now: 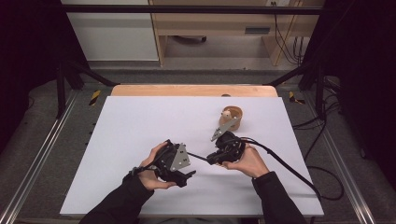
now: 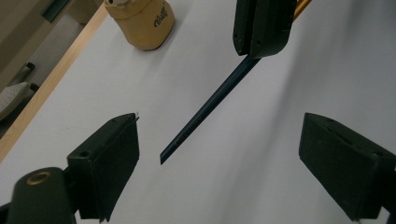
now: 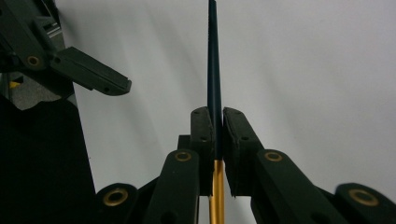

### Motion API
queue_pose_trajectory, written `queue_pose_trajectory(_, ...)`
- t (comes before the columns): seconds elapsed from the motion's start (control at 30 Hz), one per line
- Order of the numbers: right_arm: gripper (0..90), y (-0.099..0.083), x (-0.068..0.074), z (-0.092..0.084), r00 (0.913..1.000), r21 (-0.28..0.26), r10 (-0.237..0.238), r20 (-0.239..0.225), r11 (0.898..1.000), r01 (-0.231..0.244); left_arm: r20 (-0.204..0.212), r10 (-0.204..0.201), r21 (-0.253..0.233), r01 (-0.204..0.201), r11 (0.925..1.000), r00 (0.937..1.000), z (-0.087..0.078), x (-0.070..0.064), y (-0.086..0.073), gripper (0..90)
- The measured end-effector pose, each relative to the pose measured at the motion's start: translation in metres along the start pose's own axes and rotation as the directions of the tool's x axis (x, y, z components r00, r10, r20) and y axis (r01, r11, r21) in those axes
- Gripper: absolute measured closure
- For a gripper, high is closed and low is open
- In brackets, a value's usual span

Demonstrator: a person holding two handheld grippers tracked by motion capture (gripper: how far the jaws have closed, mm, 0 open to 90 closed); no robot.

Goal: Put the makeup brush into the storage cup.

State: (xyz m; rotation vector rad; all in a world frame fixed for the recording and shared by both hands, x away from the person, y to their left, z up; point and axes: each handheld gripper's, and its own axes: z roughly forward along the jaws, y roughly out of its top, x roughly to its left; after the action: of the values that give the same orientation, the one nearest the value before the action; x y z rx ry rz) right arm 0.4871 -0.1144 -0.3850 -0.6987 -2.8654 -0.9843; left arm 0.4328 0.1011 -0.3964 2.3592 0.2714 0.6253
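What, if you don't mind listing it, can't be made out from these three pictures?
- Right gripper, right gripper view: its jaws cover the spot where the dark rod meets its yellow end; the top edge cuts off the rod's tip.
- Tan cup, left gripper view: the top edge cuts it, and its lettering is too small to read.
- Tan cup, high view: the right gripper's grey plate hides its near side.
- Left gripper, high view: its jaws blur together.

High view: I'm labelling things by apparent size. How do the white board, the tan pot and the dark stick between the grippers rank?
1. white board, by far the largest.
2. tan pot.
3. dark stick, a thin sliver; the right gripper hides part of it.
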Motion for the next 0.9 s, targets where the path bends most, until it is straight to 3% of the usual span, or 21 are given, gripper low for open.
queue_pose_trajectory(0.17, 83.5, 0.0, 0.001, 0.001, 1.0, 0.009, -0.005, -0.002, 1.0, 0.005, 0.001, 0.046, 0.007, -0.046, 0.9989, 0.9989, 0.005, -0.005, 0.004, 13.7)
queue_pose_trajectory(0.33, 83.5, -0.001, 0.002, 0.004, 1.0, 0.022, 0.001, -0.006, 1.0, -0.001, -0.017, 0.115, 0.033, -0.114, 0.9929, 0.9932, 0.008, -0.007, 0.007, 16.5)
queue_pose_trajectory(0.63, 83.5, -0.001, 0.003, 0.002, 0.9998, 0.022, 0.002, -0.018, 1.0, -0.001, -0.046, 0.17, 0.054, -0.167, 0.9844, 0.9844, 0.018, -0.012, 0.013, 21.9)
queue_pose_trajectory(0.67, 83.5, -0.001, 0.003, 0.002, 0.9998, 0.022, 0.002, -0.018, 1.0, -0.001, -0.026, 0.182, 0.066, -0.18, 0.9814, 0.9829, 0.019, -0.013, 0.014, 21.9)
queue_pose_trajectory(0.9, 83.5, -0.001, 0.003, 0.003, 0.9998, 0.023, 0.001, -0.022, 1.0, -0.001, -0.049, 0.244, 0.081, -0.239, 0.9675, 0.9686, 0.024, -0.016, 0.014, 29.2)
